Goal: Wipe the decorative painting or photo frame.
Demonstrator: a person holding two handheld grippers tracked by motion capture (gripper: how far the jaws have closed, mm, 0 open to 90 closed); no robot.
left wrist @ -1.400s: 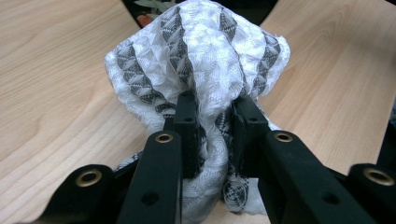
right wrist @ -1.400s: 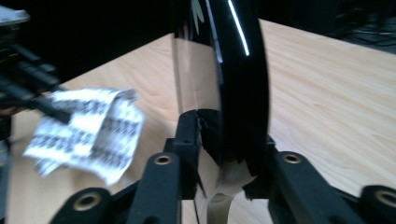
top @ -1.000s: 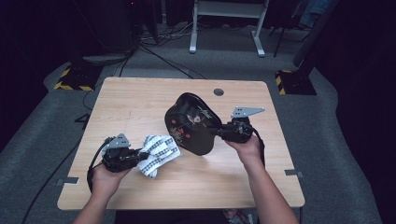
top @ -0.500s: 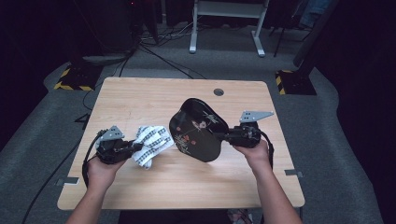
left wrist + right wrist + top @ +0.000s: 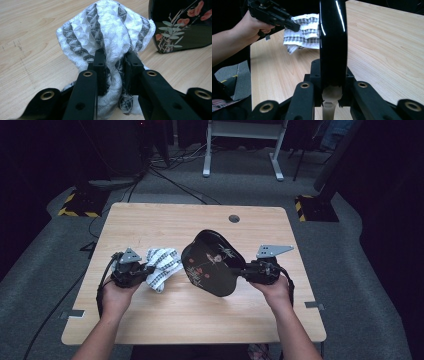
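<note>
High view: black painted tray (image 5: pixel 212 262) and bunched cloth (image 5: pixel 162 266), one per gripper, over a wooden table (image 5: pixel 165 225).

Right gripper (image 5: pixel 248 270) clenched on tray rim, tray tilted up on edge with flowered face turned toward cloth, probably presented for wiping. Left gripper (image 5: pixel 147 268) clamped on gathered middle of white-and-grey cloth, loose folds bulging forward as a pad, just beside tray edge, contact not discernible. Tray edge-on between jaws in right gripper view (image 5: pixel 333 37).
</note>
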